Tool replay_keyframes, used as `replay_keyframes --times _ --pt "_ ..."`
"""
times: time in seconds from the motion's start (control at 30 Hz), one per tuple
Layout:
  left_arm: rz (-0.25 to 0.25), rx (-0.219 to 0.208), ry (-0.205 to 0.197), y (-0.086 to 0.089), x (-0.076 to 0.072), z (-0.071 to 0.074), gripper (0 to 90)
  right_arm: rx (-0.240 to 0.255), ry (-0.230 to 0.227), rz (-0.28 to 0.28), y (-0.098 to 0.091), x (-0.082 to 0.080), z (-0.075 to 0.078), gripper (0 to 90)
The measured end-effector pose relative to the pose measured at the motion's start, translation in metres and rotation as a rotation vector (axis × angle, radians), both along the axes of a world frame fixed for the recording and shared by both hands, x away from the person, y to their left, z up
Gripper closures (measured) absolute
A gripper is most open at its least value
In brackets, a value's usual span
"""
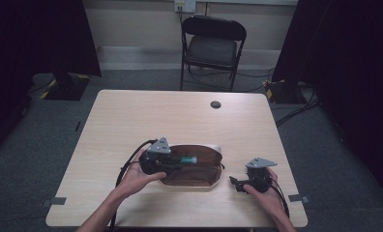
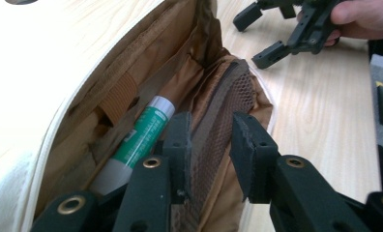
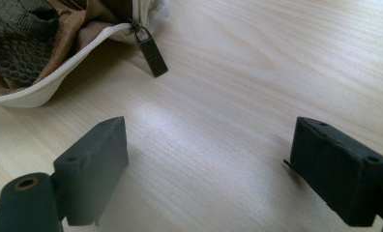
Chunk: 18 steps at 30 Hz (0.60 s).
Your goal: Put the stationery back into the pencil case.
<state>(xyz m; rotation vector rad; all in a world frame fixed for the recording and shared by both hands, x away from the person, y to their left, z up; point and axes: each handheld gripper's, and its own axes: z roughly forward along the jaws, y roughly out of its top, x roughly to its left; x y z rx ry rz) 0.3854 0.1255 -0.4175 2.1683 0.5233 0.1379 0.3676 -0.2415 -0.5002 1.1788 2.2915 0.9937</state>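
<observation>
free: bare table (image 1: 180, 116) beyond the pouch (image 1: 199, 171) | free: open wood between the pouch and the right gripper (image 1: 239, 182), zip pull (image 3: 151, 50) lying at its edge | blocked: pouch interior, glue stick (image 2: 141, 133) and mesh divider (image 2: 218, 125) crowd the left gripper (image 2: 211, 145)

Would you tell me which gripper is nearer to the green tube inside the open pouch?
Left. The left gripper reaches into the pouch beside the green tube; the right gripper rests outside.
</observation>
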Motion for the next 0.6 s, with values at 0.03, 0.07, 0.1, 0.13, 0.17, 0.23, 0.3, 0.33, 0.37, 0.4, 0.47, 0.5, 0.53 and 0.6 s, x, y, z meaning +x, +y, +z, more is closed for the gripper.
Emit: replay_keyframes --times 0.03,0.07,0.1,0.13,0.17,0.23,0.3,0.33,0.37,0.4,0.47,0.5,0.53,0.6 --pt "0.003 -0.007 0.002 0.003 -0.001 0.001 68.7 0.000 0.000 0.000 0.000 0.000 0.000 12.5" --pt "0.005 -0.020 0.001 0.006 -0.002 0.002 67.8 0.000 0.000 0.000 0.000 0.000 0.000 12.5" --pt "0.013 -0.018 0.001 0.009 -0.003 0.002 66.2 0.000 0.000 0.000 0.000 0.000 0.000 12.5" --pt "0.015 -0.028 0.005 0.013 -0.004 0.003 65.4 0.000 -0.001 0.000 0.000 0.000 0.000 12.5" --pt "0.022 -0.031 0.004 0.015 -0.004 0.003 64.4 0.000 0.000 0.000 0.000 0.000 0.000 12.5" --pt "0.046 -0.023 0.003 0.022 -0.006 0.003 58.5 0.000 0.000 0.000 0.000 0.000 0.000 12.5" --pt "0.047 -0.042 0.007 0.028 -0.008 0.003 55.5 0.000 0.000 0.000 0.000 0.000 0.000 12.5" --pt "0.052 -0.034 0.003 0.032 -0.009 0.004 54.0 0.000 -0.001 0.001 0.000 0.000 0.000 12.5" --pt "0.053 -0.045 0.009 0.035 -0.010 0.003 52.1 0.000 0.000 0.000 0.000 0.000 0.000 12.5" --pt "0.057 -0.050 0.011 0.038 -0.011 0.003 51.0 0.000 0.000 0.000 0.000 0.000 0.000 12.5" --pt "0.088 -0.049 0.014 0.045 -0.013 0.004 48.2 0.000 0.000 -0.001 0.000 0.000 0.000 12.5" --pt "0.099 -0.040 0.014 0.047 -0.015 0.006 44.4 0.000 0.000 0.000 0.000 0.000 0.000 12.5" --pt "0.100 -0.047 0.013 0.049 -0.016 0.006 43.2 0.000 -0.001 0.000 0.000 0.000 0.000 12.5" --pt "0.106 -0.055 0.011 0.054 -0.019 0.007 41.7 0.000 0.000 -0.001 0.000 0.000 0.000 12.5"
